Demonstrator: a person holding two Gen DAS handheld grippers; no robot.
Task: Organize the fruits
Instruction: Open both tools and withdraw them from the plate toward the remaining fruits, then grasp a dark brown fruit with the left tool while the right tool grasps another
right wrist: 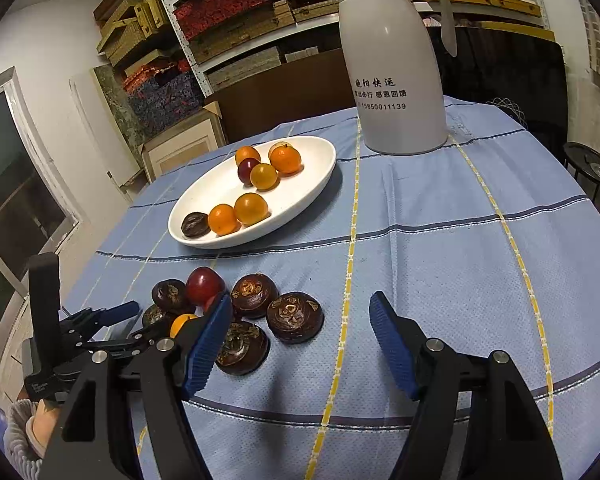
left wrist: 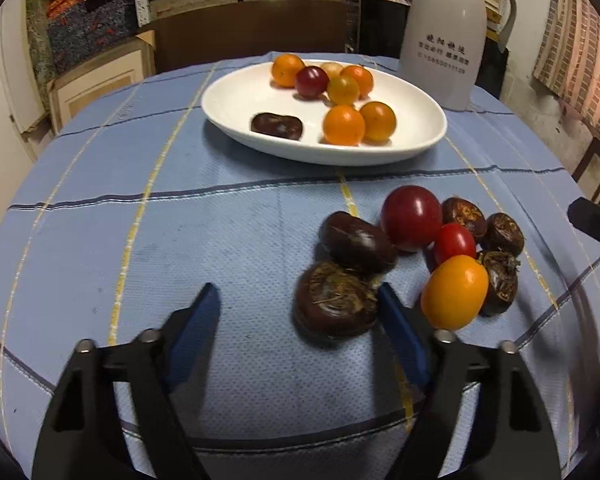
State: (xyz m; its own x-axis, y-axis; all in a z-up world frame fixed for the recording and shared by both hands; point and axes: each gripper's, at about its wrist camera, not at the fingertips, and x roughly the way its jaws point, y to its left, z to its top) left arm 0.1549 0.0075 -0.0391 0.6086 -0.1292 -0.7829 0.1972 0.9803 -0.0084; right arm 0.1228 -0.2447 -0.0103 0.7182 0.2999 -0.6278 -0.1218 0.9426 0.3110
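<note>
A white oval plate (left wrist: 236, 100) (right wrist: 316, 168) holds several orange and red fruits and one dark water chestnut (left wrist: 277, 125). On the cloth lie several dark water chestnuts, two red tomatoes (left wrist: 411, 217) and an orange tomato (left wrist: 454, 291). My left gripper (left wrist: 296, 304) is open; a water chestnut (left wrist: 334, 300) lies between its fingers, close to the right finger. My right gripper (right wrist: 300, 320) is open and empty; water chestnuts (right wrist: 295, 317) lie by its left finger. The left gripper also shows in the right wrist view (right wrist: 100, 320).
A white thermos jug (left wrist: 448, 36) (right wrist: 396, 64) stands behind the plate. The round table carries a blue checked cloth (left wrist: 140, 240). Shelves with boxes fill the back wall. A chair (left wrist: 598, 168) stands at the right.
</note>
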